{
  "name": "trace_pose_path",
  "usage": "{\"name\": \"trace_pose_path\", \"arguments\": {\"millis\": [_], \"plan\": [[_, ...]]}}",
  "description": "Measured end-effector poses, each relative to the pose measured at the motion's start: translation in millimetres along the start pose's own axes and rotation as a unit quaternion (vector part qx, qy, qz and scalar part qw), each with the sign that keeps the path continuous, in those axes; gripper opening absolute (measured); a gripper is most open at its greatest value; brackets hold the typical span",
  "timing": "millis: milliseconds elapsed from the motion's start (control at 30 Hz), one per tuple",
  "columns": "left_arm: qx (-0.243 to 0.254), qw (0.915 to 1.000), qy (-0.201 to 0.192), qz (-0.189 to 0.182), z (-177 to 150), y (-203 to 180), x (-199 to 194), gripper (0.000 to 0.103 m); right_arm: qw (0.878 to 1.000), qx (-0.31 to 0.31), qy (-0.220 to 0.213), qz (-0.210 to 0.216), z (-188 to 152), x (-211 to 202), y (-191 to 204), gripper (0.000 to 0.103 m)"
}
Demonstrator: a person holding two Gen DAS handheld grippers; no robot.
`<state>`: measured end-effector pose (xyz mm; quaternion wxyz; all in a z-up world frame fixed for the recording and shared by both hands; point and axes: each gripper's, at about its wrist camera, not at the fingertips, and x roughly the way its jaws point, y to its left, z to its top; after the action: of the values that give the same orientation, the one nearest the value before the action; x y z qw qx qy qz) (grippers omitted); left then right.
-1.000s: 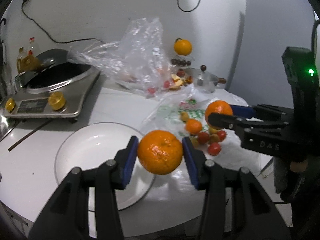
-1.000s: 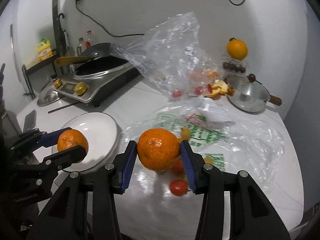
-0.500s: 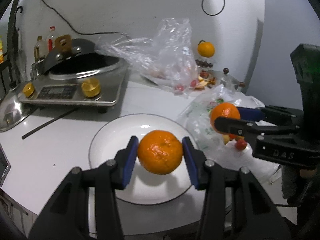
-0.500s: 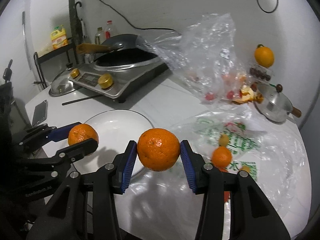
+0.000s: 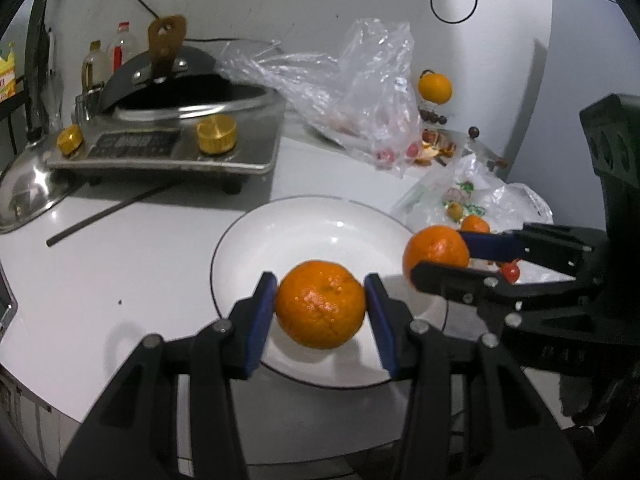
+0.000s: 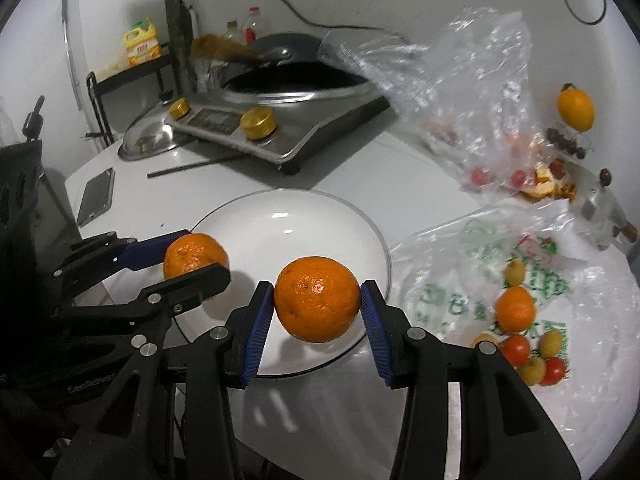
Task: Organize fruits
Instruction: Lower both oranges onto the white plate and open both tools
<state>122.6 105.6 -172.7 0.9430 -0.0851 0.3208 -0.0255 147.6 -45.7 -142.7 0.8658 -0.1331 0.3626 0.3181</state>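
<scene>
While both grippers hang over the plate (image 5: pixel 240 248), left gripper (image 5: pixel 320 312) pinches an orange (image 5: pixel 320 310) at lower centre — right gripper (image 6: pixel 318 306) pinches another orange (image 6: pixel 317 304) likewise.

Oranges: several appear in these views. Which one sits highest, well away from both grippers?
The orange at the back wall, perched above the dark fruits. The others are gripped over the white plate or lie on the printed bag.
</scene>
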Motion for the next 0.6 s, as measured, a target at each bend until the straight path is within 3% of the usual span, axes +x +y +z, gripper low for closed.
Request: {"name": "trace_pose_path", "arguments": {"millis": [400, 600], "plan": [[-0.03, 0.9991, 0.028, -0.012, -5.4, 14.3, 12.8, 0.047, 1.0, 0.0, 0.031, 0.008, -8.1, 18.8, 5.4, 0.047], [-0.049, 0.9987, 0.007, -0.011, -0.5, 21.5, -0.3, 0.053, 0.999, 0.003, 0.04, 0.012, -10.7, 24.8, 7.1, 0.047]]}}
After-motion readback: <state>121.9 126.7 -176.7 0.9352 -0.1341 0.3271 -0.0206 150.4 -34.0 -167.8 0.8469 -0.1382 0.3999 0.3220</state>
